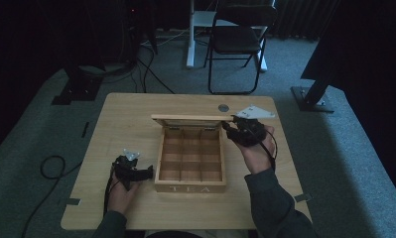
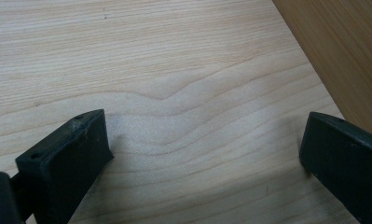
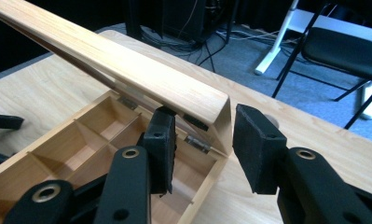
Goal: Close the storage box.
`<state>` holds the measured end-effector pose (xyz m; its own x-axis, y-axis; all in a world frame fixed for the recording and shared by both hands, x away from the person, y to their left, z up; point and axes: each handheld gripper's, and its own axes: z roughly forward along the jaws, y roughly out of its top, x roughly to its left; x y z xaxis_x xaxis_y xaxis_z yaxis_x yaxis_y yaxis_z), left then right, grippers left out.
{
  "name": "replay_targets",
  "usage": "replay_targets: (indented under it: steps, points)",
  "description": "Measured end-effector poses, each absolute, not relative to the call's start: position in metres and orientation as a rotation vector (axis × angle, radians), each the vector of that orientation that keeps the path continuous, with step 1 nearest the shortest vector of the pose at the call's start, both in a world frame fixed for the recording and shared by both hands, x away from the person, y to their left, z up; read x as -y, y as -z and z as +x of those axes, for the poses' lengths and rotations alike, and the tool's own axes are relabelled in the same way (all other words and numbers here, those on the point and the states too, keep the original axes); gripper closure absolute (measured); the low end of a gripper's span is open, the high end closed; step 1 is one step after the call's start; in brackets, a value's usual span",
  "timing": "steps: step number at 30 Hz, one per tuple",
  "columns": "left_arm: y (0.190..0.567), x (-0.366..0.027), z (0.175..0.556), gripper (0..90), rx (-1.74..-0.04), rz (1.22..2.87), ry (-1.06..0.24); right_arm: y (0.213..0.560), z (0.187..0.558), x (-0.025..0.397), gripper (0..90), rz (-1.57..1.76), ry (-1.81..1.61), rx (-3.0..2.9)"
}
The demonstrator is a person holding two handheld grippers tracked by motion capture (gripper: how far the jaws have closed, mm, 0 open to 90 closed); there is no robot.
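A pale wooden worktop (image 1: 131, 114) fills the middle of the high view, with a wooden tea box (image 1: 190, 187) standing at its centre, the word TEA on its near wall. The box's compartments look empty. Its lid (image 1: 188, 118) stands raised along the far edge of the box, just above centre frame.

The right claw (image 1: 231, 125), held in a hand at centre right of the high view, sits at the lid's right corner. In the right gripper view its jaws are spread wide on either side of that corner: one jaw rises inside the box under the lid (image 3: 127, 65), the other stands outside the end wall. Neither seems to be pressing on the wood.

The left claw (image 1: 147, 172) rests low on the worktop at lower left of centre, just beside the box's left wall. In the left gripper view its jaws stand wide apart over bare wood, gripping nothing.

The step in hand looks like moving the lid, though opening or closing cannot be told. The next move probably calls for pinching the lid's corner and swinging it on its hinges (image 3: 196, 143), the left claw steadying the box.
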<state>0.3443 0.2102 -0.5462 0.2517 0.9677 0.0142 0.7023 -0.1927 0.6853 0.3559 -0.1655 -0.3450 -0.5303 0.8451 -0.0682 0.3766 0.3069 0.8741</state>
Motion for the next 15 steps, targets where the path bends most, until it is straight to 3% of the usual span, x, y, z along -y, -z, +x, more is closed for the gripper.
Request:
replay_targets:
  steps: [15]
  points:
    - [0.546, -0.21, 0.344, 1.6, -1.514, 1.965, -0.619, 0.364, 0.333, 0.169, 57.3, 1.098, -1.192, -2.063]
